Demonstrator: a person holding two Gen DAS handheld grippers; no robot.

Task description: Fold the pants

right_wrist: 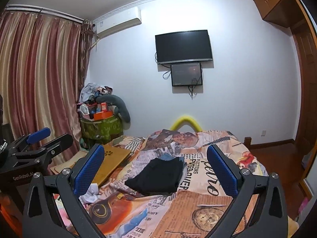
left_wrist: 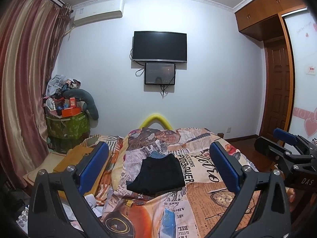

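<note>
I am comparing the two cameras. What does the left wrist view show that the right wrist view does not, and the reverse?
Only the left wrist view shows the white wardrobe door with pink hearts and the right gripper, open. Only the right wrist view shows the left gripper, open, and the wide curtain. Both share the folded black pants on the printed bed cover, the wall television and the air conditioner.

Right gripper (left_wrist: 285, 138) body, seen at the right edge of the left wrist view: "DAS"
Left gripper (right_wrist: 39, 134) body, seen at the left edge of the right wrist view: "GenRobot.AI"
Bedspread (left_wrist: 198, 198), just right of the folded black pants (left_wrist: 157, 175): "POWER OVER", "Retro"
Bedspread, nearer than the pants: "BILL", the rest of the newsprint too small to read
</note>
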